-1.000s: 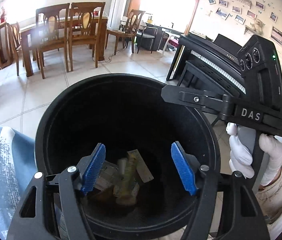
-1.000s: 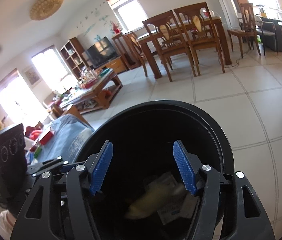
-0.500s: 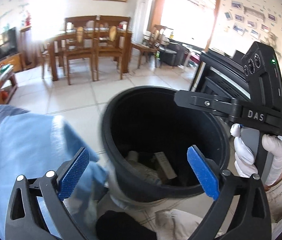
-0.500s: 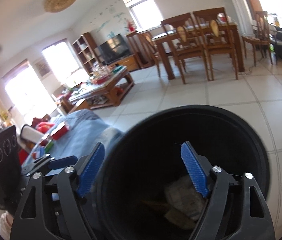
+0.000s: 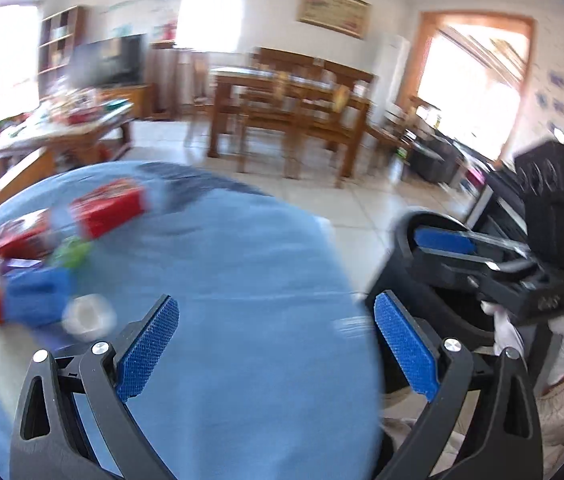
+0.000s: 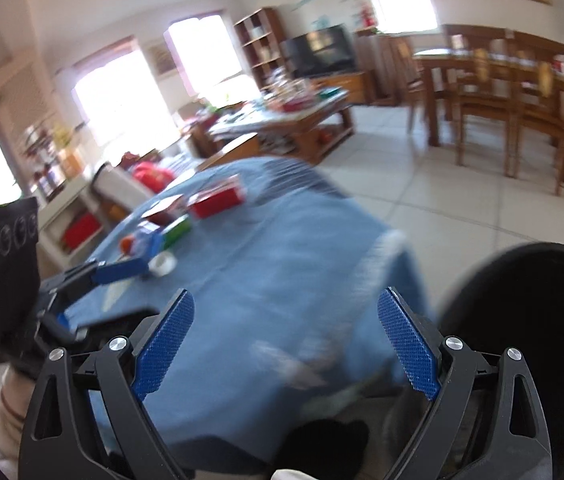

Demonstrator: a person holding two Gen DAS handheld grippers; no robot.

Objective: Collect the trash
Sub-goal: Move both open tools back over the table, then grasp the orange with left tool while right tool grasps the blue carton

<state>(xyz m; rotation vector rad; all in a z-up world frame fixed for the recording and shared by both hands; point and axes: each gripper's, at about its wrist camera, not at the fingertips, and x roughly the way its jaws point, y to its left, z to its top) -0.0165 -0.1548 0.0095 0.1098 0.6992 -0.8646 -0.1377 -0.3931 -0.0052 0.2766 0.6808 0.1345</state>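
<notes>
Both views are blurred by motion. My left gripper [image 5: 278, 344] stands open and empty over the blue-clothed table [image 5: 242, 280]. Trash lies at the table's far left: a red box [image 5: 108, 208], a green piece [image 5: 70, 250], a blue carton [image 5: 36, 298] with an orange cap, and a white round thing [image 5: 88, 314]. My right gripper [image 6: 288, 340] has its jaws opening with nothing between them, over the near table edge. The black bin [image 6: 522, 320] stands on the floor to the right of the table; its inside is hidden. The same red box [image 6: 216, 200] and carton [image 6: 146, 240] show far left.
A gloved hand [image 5: 498, 320] holds the right gripper [image 5: 438, 250] above the bin [image 5: 442, 308]. The left gripper [image 6: 114, 276] is at the table's left. A dining table with chairs [image 5: 290, 112], a cluttered coffee table [image 6: 282, 120] and tiled floor [image 6: 462, 208] lie beyond.
Both grippers have swung left, away from the bin's mouth, to over the blue-clothed table. Their jaws have spread wider. The trash in the bin has dropped out of view.
</notes>
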